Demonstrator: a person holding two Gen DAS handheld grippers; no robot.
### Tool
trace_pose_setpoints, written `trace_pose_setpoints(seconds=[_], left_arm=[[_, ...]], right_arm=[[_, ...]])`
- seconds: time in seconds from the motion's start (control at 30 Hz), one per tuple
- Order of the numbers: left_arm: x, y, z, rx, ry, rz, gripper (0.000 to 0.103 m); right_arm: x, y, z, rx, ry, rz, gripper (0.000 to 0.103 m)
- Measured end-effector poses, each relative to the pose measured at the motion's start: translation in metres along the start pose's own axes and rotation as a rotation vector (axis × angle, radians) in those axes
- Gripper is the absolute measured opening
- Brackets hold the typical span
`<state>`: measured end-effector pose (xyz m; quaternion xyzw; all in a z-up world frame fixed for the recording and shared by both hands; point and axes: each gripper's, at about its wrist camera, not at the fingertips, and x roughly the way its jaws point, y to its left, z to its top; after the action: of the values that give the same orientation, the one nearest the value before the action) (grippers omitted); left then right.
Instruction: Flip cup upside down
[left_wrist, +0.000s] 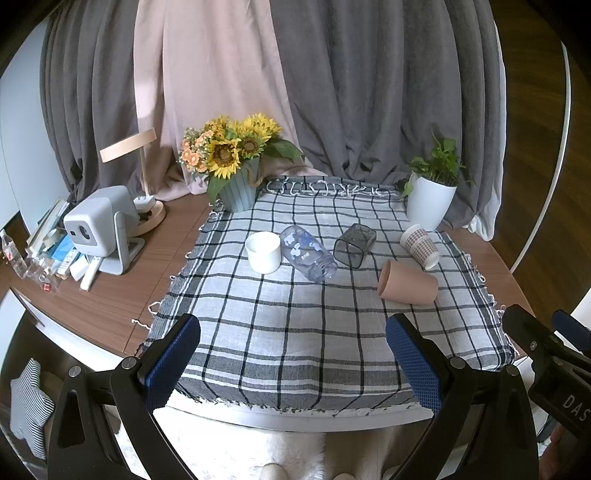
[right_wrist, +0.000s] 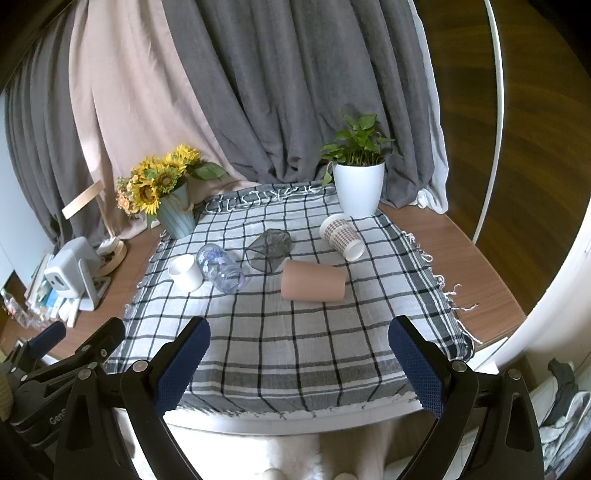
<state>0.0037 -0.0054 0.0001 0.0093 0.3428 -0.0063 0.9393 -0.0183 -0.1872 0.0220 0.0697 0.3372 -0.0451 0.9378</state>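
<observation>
Cup (right_wrist: 313, 282), terracotta, lies on its side mid-cloth (right_wrist: 295, 343), near the right tongs (right_wrist: 299, 369). Likely light, rigid, smooth; grip across its wall. Both tongs, left (left_wrist: 293, 365) too, gape wide, empty.

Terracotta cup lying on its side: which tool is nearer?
Right. The terracotta cup lies just ahead of the open right tool; from the open left tool it sits farther, off to the right.
</observation>
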Motion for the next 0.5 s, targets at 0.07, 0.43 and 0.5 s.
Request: trace_pose_setpoints(seconds=[0.07,0.43,0.5], left_arm=[[0.0003,0.0019,0.0004,-0.003,0.000,0.000,0.103],[0.0000,0.0018,0.0011,-0.004,0.000,-0.001,0.103],[0.0004,-0.0007,0.0006,-0.005,-0.002,0.000,0.103]], right_arm=[[-0.0006,-0.0005,-0.0007,0.000,0.000,0.001,0.098],[-0.0003,-0.0008,-0.0008,0.002,-0.001,-0.001,0.098],[-0.0003,-0.0010,-0.0006,0.003,0.001,0.001,0.098]])
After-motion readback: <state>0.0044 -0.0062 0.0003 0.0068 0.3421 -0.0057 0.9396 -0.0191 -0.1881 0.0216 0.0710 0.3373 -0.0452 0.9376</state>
